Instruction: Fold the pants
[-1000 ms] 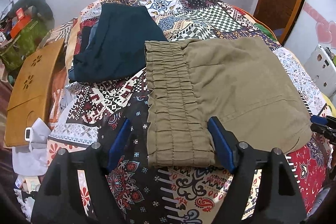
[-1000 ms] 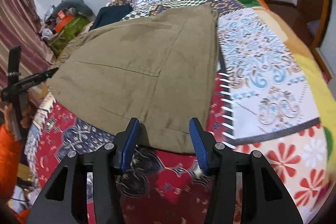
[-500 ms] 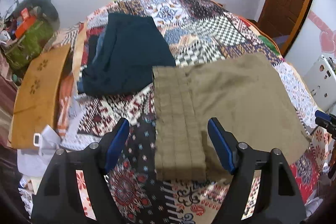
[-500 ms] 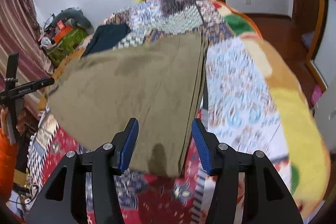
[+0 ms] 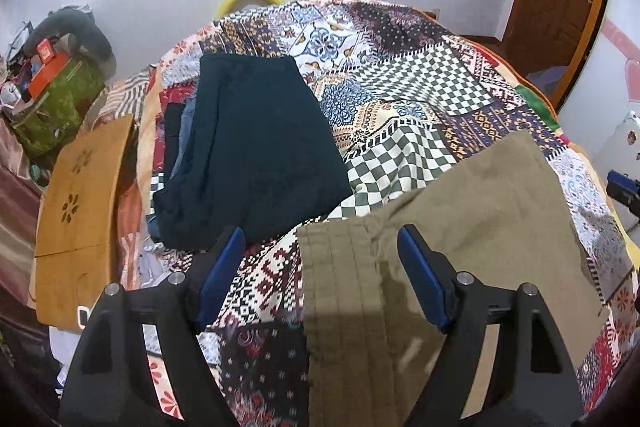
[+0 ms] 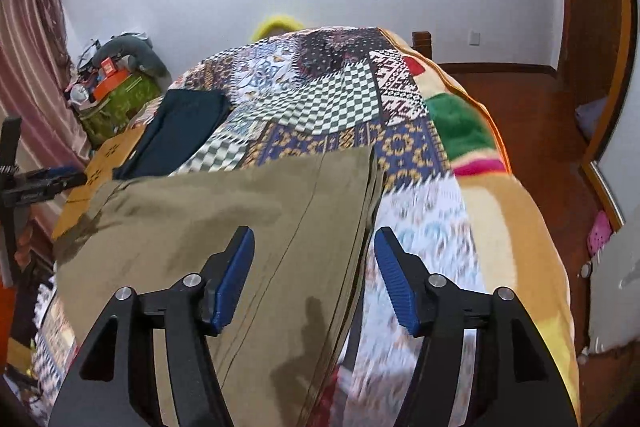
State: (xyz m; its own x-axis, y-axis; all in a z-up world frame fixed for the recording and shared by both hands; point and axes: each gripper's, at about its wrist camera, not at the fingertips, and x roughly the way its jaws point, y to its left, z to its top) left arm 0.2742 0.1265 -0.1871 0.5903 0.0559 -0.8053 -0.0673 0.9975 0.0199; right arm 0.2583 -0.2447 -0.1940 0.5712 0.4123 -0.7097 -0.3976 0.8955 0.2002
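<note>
Folded olive pants (image 5: 480,219) lie flat on the patchwork bedspread (image 5: 400,75), their elastic waistband (image 5: 340,287) running under my left gripper (image 5: 320,267). That gripper hovers above the waistband, open, its blue pads wide apart and touching no cloth. In the right wrist view the pants (image 6: 180,219) fill the lower left. My right gripper (image 6: 316,267) hangs over their right edge with its jaws opening; the cloth lies below them and the pads are clear of it. Both grippers cast shadows on the fabric. The pants' near edge is hidden beneath the jaws.
A folded dark teal garment (image 5: 256,147) lies on the bed beyond the pants to the left. A wooden board (image 5: 76,195) and a green bag (image 5: 60,99) stand off the bed's left side. A wooden floor (image 6: 520,115) and door frame are on the right.
Both grippers have moved forward and higher over the pants, so the pants' near edge has slipped out of view. The right jaws stand wider apart. The pants still lie flat.
</note>
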